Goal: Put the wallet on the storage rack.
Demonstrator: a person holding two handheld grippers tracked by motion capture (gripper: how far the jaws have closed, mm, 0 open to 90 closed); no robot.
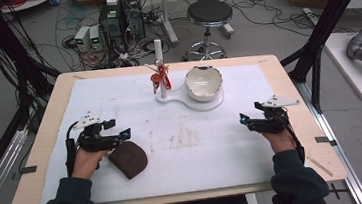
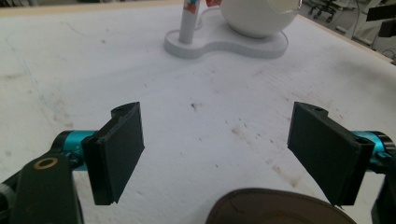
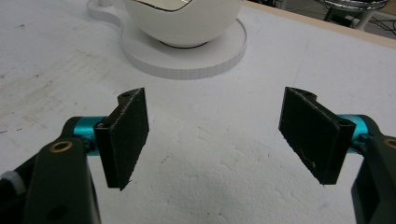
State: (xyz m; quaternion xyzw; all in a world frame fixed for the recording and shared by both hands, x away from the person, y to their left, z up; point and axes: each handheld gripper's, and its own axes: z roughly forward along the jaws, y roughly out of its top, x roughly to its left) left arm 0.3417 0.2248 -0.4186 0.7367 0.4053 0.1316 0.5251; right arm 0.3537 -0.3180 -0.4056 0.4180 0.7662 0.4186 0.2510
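Note:
A brown rounded pouch [image 1: 128, 159] lies flat on the white foam sheet at the front left. Just above its near edge, my left gripper [image 1: 118, 130] stands open with nothing between its jaws. In the left gripper view the pouch [image 2: 275, 211] shows below the gripper [image 2: 215, 140]. At the back centre stands a white stand [image 1: 189, 100] with an upright post [image 1: 160, 66], a red ornament [image 1: 159, 78] on it and a white jagged-rimmed bowl [image 1: 203, 83]. My right gripper [image 1: 248, 116] is open and empty at the right, and in its own view [image 3: 215, 135] it faces the bowl [image 3: 182, 18].
The white foam sheet [image 1: 183, 147] covers most of the wooden table [image 1: 46, 130]. Black frame posts stand at both sides. On the floor behind the table are a stool [image 1: 209, 14], electronics boxes and cables.

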